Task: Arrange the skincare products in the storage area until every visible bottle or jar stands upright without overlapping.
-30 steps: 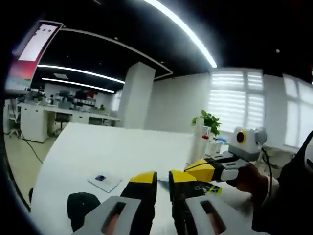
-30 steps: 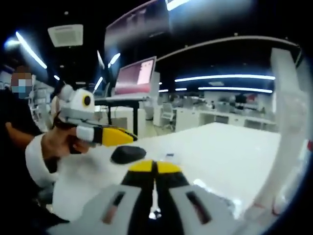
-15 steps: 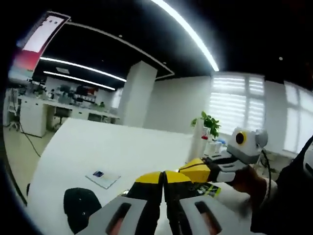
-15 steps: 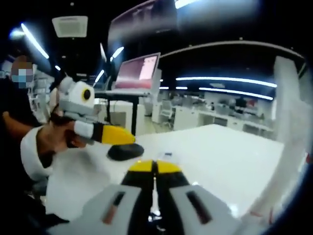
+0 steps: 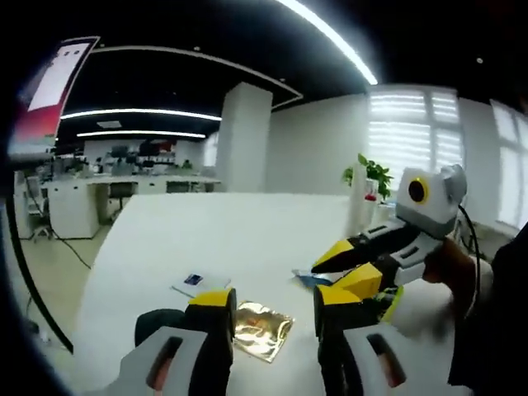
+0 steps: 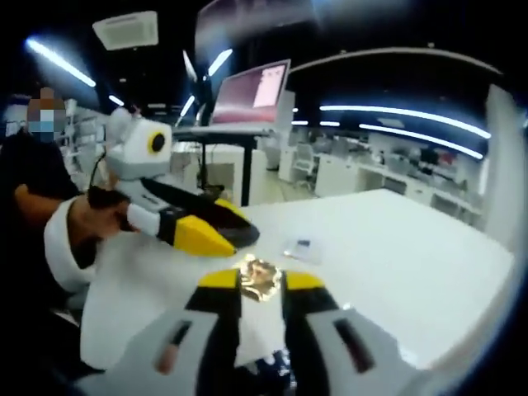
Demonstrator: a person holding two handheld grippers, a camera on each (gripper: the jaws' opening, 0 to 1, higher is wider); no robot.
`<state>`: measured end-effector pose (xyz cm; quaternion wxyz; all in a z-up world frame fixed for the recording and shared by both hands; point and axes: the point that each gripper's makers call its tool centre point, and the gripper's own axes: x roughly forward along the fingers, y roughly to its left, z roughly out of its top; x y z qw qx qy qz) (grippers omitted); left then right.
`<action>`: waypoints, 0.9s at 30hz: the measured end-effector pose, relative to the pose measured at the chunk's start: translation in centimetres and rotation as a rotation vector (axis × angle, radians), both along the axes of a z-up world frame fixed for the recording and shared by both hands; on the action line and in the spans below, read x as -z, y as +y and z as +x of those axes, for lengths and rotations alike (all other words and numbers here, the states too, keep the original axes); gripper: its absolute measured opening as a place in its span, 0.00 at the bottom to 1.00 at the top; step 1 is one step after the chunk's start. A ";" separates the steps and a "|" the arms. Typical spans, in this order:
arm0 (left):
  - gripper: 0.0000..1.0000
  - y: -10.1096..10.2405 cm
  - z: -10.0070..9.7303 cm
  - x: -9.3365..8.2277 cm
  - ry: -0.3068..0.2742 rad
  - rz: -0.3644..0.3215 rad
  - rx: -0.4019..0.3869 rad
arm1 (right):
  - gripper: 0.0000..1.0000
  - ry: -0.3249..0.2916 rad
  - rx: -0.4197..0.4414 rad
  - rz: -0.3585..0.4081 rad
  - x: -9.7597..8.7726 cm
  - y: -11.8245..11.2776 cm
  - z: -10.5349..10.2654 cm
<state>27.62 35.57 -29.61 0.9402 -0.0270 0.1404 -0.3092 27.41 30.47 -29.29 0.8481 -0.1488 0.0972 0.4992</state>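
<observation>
Jaws stand apart on both the left gripper (image 5: pixel 272 318) and right gripper (image 6: pixel 261 285), over one gold sachet (image 5: pixel 261 327).

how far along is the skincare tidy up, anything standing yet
Nothing looks done: no upright bottle or jar is visible. A gold sachet lies flat on the white table, beside a small card. Both the left gripper and right gripper are open and empty. All arranging remains.
</observation>
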 end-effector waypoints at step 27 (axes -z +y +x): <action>0.27 1.3 1.8 0.8 -0.009 0.306 0.049 | 0.35 0.086 -0.069 -0.122 3.2 2.3 2.8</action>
